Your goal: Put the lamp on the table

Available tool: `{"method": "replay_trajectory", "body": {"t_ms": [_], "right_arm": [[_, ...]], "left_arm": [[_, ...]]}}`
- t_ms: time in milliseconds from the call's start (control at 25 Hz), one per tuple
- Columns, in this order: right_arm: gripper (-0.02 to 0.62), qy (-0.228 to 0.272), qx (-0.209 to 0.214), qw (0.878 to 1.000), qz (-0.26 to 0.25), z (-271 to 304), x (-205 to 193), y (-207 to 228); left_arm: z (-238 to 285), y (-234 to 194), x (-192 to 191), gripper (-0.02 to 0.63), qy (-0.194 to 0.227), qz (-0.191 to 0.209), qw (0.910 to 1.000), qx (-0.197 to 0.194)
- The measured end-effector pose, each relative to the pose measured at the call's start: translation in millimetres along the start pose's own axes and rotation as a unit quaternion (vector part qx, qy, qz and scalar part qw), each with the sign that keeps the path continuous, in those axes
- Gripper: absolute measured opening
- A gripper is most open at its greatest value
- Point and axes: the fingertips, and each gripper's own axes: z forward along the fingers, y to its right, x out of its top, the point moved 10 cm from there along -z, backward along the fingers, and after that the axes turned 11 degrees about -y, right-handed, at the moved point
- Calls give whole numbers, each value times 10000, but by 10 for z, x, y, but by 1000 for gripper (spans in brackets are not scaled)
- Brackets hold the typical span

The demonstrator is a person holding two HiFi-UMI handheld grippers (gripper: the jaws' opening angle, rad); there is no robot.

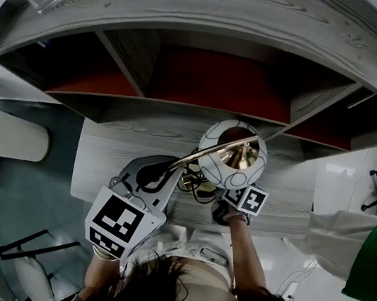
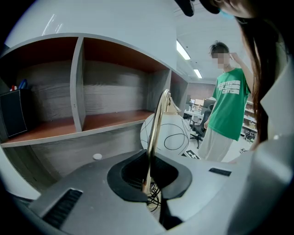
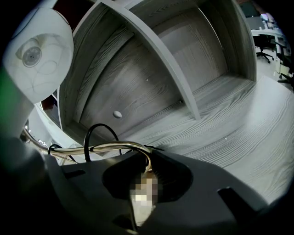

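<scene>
Head view: the lamp point(image 1: 232, 155) sits over the table's point(image 1: 127, 136) near edge; I can't tell if it's touching. Left gripper view: my left gripper point(image 2: 148, 179) is pinching the brass stem point(image 2: 156, 133). Right gripper view: my right gripper point(image 3: 146, 176) is clamped on the curved brass tube point(image 3: 110, 148), black cord point(image 3: 92, 133) alongside, above the table.

Left gripper point(image 2: 148, 184) has a grey moulded shell with a black liner round the jaw mouth and a ribbed slot point(image 2: 64, 207) on the housing. Its cube point(image 1: 117, 221) is white with black square markers. Right gripper point(image 3: 146, 178) is the same build, with a smaller-looking cube. Person has long dark hair point(image 1: 152, 291) and a light top point(image 1: 185, 241).
</scene>
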Motion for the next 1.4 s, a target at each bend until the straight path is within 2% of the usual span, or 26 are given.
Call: {"method": "replay_trajectory", "body": {"t_ms": [1400], "right_arm": [[55, -236, -70, 9997, 68, 181, -62, 53]], "left_arm": [[119, -85, -96, 14, -287, -86, 9995, -118]]}}
